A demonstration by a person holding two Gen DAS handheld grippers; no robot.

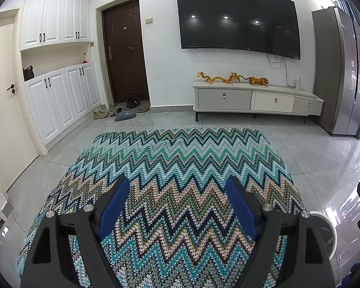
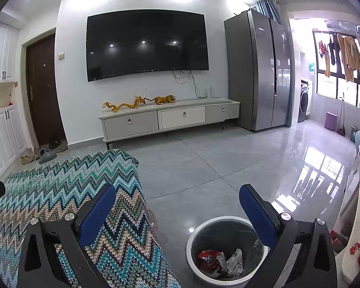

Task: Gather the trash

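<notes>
Both grippers empty, wrappers already in the bin.

Nearest, the left gripper (image 1: 177, 192) hangs over the zigzag knitted blanket (image 1: 180, 158) with jaws wide and nothing between them; no litter shows on the blanket. Just right of the blanket, the right gripper (image 2: 177, 200) is equally wide and empty, above the round trash bin (image 2: 196, 237) holding crumpled snack wrappers (image 2: 219, 260). Beyond the blanket lies bare tile floor (image 2: 228, 158), then the TV cabinet (image 2: 170, 117). Best now, I think: scan slowly for leftovers, keeping jaws wide.
</notes>
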